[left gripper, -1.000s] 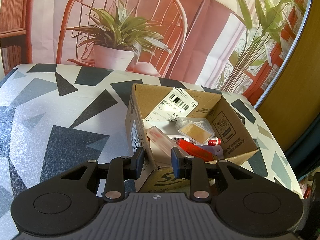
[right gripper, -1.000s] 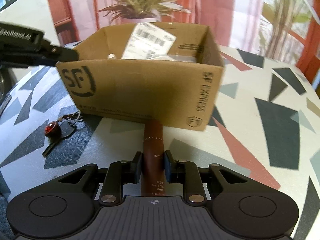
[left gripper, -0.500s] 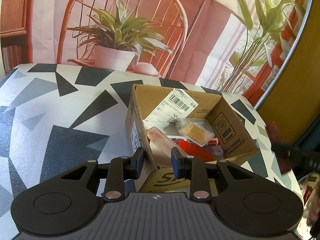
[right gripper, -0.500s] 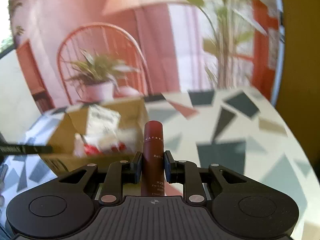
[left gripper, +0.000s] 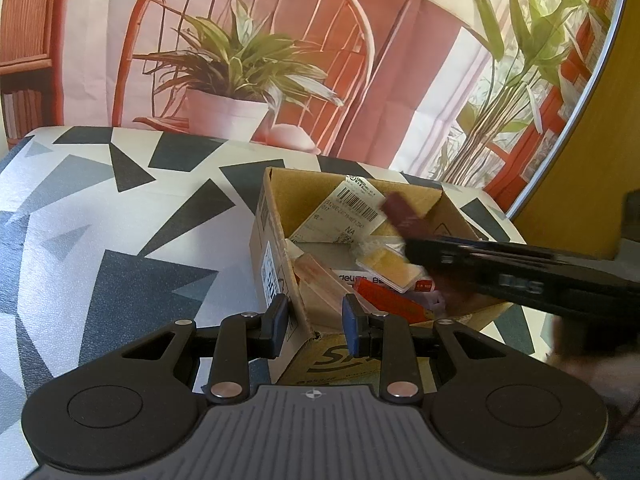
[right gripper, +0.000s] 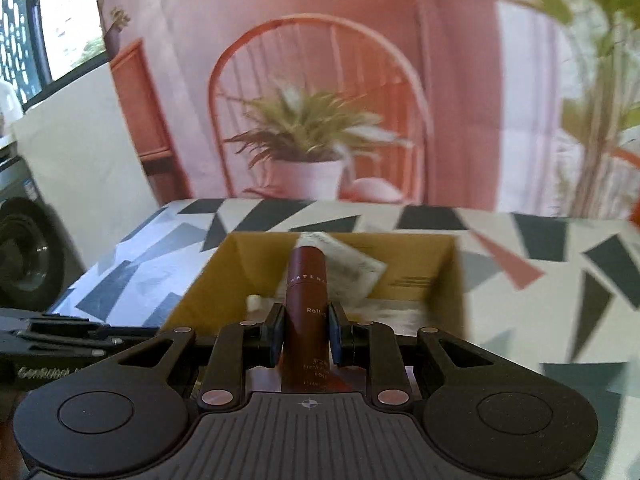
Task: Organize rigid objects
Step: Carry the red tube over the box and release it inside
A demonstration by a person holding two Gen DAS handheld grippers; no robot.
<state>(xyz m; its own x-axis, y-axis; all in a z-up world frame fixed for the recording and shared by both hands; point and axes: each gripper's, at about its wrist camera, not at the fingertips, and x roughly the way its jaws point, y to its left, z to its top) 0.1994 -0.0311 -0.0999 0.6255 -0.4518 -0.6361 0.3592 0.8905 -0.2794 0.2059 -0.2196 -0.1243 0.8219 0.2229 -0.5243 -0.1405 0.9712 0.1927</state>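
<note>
Over the cardboard box (right gripper: 420, 280), a maroon tube (right gripper: 308, 300) is being pinched by the right gripper (right gripper: 306, 338), pointing toward twelve o'clock; the box corner is being clamped by the left gripper (left gripper: 314, 322).

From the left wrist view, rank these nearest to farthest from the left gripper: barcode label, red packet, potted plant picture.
1. Red packet, in the box just beyond the left gripper.
2. Barcode label, on the box's far wall.
3. Potted plant picture, on the backdrop.
</note>
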